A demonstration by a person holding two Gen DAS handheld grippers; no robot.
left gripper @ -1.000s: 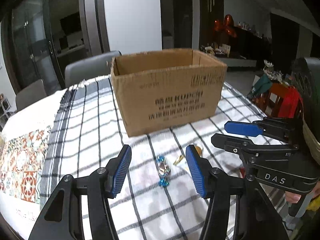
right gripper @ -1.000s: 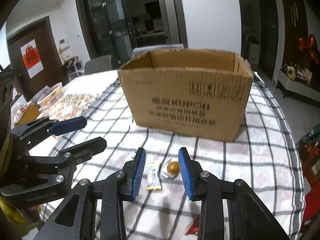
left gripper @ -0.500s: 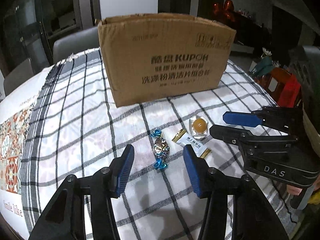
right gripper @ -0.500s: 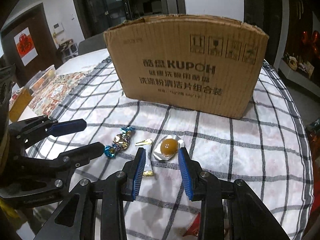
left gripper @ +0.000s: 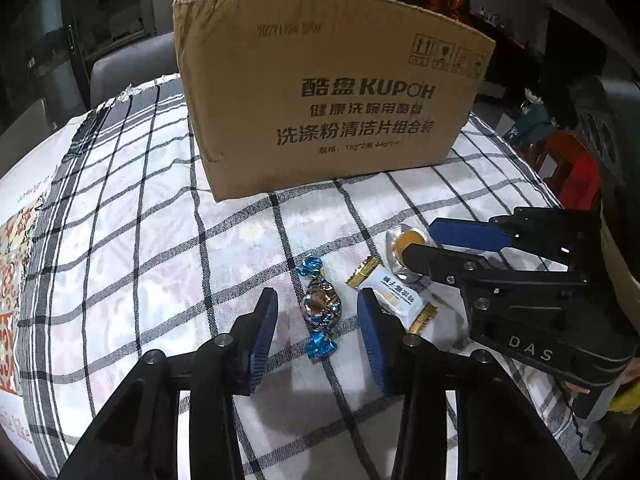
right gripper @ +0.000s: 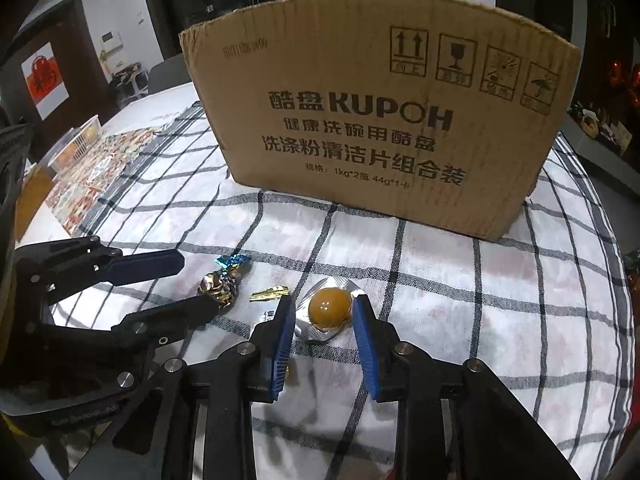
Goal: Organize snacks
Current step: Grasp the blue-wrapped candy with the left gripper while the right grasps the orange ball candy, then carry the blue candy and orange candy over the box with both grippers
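A checked tablecloth (left gripper: pixel 132 216) is shown, with a large open-topped cardboard box (left gripper: pixel 332 92) filling the upper middle of both views. Three small snacks are laid in a row in front of it.

In the lower middle of the left wrist view, the left gripper (left gripper: pixel 317 312) is held with its jaws apart, set either side of a twist-wrapped candy (left gripper: pixel 320 304) with blue foil ends; no contact can be seen.

In the lower middle of the right wrist view, the right gripper (right gripper: pixel 323 312) is likewise spread, bracketing an orange sweet in a clear blister (right gripper: pixel 329 310), with the pads very close to it.

Between the two lies a white sachet with gold ends (left gripper: pixel 391 296).

All three are judged light. The foil twist is expected to crumple and slip, so its firm middle is best pinched, not the ends. The blister is judged smooth and easily squashed; a gentle hold across the dome is suggested.
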